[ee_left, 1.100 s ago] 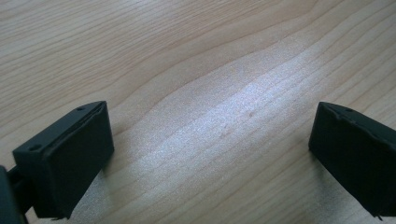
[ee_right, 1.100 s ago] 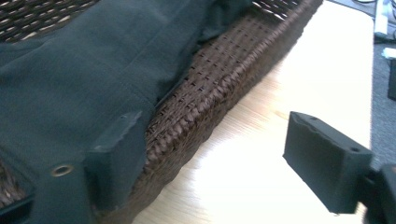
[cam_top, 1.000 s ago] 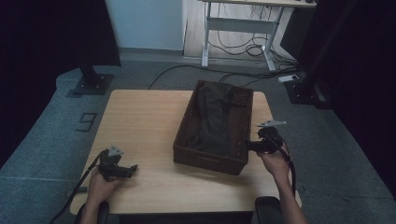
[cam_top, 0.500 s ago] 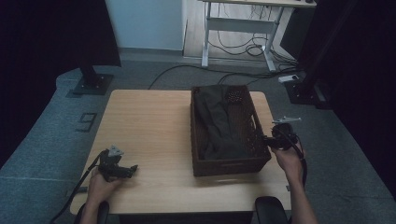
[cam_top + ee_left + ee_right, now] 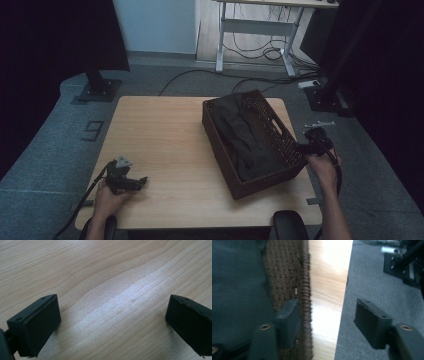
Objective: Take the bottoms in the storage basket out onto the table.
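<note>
A dark brown woven basket (image 5: 260, 145) holding dark cloth (image 5: 242, 137) sits right of centre, now turned anticlockwise. The right gripper (image 5: 306, 148), jaws just reopened, straddles its rim ungripped; the left gripper (image 5: 137, 182) rests open.

This looks like a lab or recording room set up inside an office. A small light wooden surface (image 5: 165, 145) stands alone on grey carpet floor (image 5: 45, 150), hemmed in on the left and right by tall black curtains (image 5: 55, 35). Black metal stand bases (image 5: 97, 90) rest on the carpet beside it. Behind, a white-framed height-adjustable desk (image 5: 255, 30) stands on pale wood flooring, with loose black cables (image 5: 250, 50) trailing beneath it and across the carpet. A grey power strip (image 5: 312, 83) lies near the right-hand stand.
</note>
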{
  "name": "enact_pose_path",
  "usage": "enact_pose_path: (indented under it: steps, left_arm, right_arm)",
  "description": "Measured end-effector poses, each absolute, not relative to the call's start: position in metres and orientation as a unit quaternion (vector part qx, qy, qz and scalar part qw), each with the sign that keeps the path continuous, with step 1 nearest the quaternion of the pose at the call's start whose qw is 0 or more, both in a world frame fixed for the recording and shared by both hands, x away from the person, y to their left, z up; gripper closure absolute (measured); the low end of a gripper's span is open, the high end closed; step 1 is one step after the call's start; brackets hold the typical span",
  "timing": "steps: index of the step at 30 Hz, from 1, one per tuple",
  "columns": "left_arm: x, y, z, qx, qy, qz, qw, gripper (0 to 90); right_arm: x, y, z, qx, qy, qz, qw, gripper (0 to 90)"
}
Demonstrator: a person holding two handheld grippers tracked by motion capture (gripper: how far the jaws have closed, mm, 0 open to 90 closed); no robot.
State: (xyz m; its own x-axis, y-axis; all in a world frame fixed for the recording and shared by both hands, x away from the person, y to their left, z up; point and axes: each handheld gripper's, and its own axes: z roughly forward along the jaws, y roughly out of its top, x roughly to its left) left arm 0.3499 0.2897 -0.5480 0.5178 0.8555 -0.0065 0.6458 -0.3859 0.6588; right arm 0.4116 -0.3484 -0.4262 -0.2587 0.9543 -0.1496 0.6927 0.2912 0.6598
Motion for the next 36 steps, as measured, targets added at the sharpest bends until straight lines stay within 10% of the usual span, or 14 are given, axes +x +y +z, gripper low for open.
enact_pose_path:
  steps: [13,36]
  left_arm:
    - [0.350,0.289,-0.548,0.815,0.459,0.170,0.308,0.0]
    - [0.349,0.289,-0.548,0.817,0.457,0.169,0.310,0.0]
  right_arm:
    - [0.373,-0.314,-0.434,0.482,0.795,0.310,0.199,8.0]
    - [0.332,-0.333,-0.445,0.528,0.766,0.305,0.202,15.4]
